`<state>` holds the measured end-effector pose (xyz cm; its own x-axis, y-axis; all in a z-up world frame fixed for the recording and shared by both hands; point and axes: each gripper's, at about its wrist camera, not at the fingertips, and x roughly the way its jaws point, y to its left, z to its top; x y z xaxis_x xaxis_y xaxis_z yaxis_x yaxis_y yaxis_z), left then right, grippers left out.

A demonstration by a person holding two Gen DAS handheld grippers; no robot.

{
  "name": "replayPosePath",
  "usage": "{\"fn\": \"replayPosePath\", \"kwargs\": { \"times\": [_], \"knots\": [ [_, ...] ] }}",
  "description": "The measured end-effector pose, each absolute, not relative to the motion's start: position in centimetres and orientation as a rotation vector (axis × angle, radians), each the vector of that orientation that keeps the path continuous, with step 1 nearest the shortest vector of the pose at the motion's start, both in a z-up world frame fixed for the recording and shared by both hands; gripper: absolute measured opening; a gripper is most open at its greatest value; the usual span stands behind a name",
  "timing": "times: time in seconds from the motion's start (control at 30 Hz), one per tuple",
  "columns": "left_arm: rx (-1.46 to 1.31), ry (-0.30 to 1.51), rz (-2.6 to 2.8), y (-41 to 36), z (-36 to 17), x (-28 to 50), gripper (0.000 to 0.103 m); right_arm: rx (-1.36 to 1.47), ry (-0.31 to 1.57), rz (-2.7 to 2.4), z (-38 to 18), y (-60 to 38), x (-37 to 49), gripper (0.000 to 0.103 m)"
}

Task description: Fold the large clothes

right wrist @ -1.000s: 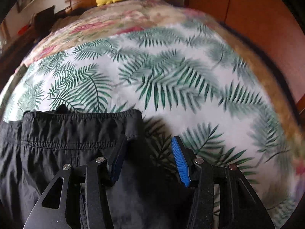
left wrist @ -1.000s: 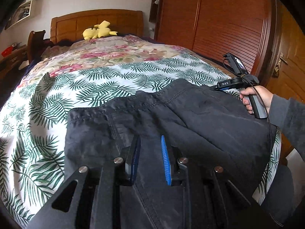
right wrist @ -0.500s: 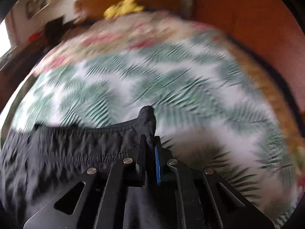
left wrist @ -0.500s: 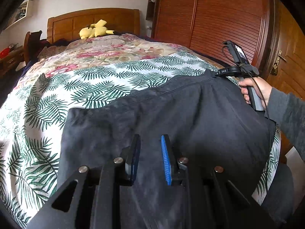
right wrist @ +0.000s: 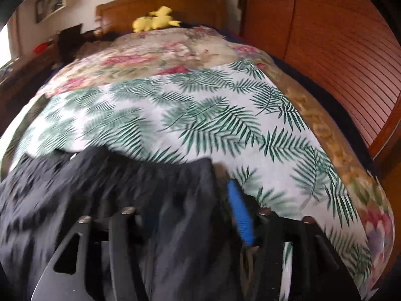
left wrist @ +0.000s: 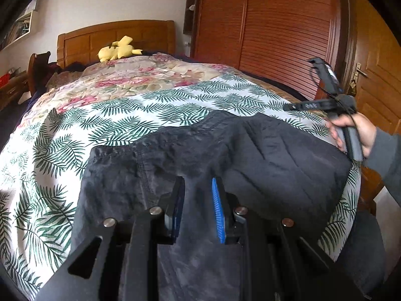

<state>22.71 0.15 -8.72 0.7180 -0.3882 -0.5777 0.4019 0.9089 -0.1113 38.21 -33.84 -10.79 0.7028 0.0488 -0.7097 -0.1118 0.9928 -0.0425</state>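
Palm-print bedspread (left wrist: 120, 120) carries black trousers (left wrist: 263, 155), waistband toward the headboard; both grippers' jaws parted, empty.

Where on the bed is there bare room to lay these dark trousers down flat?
Free: the palm-leaf sheet between the trousers' waistband and the floral quilt, and left of the trousers. Crowded: the near right corner, under the trousers, and the headboard end by the yellow plush.
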Motion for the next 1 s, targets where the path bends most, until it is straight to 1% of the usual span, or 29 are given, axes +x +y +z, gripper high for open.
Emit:
{"fn": "replayPosePath", "kwargs": {
  "times": [0.07, 0.27, 0.47, 0.7, 0.8, 1.0],
  "knots": [
    [0.026, 0.628, -0.444, -0.3, -8.6, 21.9, 0.020, -0.093, 0.796, 0.113, -10.9, -33.7, 36.3, 0.062],
    [0.044, 0.613, -0.460, -1.7, -8.1, 19.8, 0.020, -0.120, 0.820, 0.162, -12.0, -34.3, 29.2, 0.062],
    [0.030, 0.615, -0.463, -2.2, -8.9, 18.2, 0.020, -0.151, 0.836, 0.163, -13.3, -34.9, 24.8, 0.062],
    [0.030, 0.619, -0.466, -2.6, -9.2, 17.2, 0.020, -0.151, 0.850, 0.145, -14.3, -35.4, 22.4, 0.062],
    [0.038, 0.614, -0.463, -2.8, -9.2, 16.6, 0.021, -0.137, 0.853, 0.129, -14.4, -35.8, 22.0, 0.064],
    [0.039, 0.614, -0.480, -3.2, -9.7, 15.1, 0.021, -0.075, 0.885, 0.092, -15.1, -37.1, 21.7, 0.072]
  ]
}}
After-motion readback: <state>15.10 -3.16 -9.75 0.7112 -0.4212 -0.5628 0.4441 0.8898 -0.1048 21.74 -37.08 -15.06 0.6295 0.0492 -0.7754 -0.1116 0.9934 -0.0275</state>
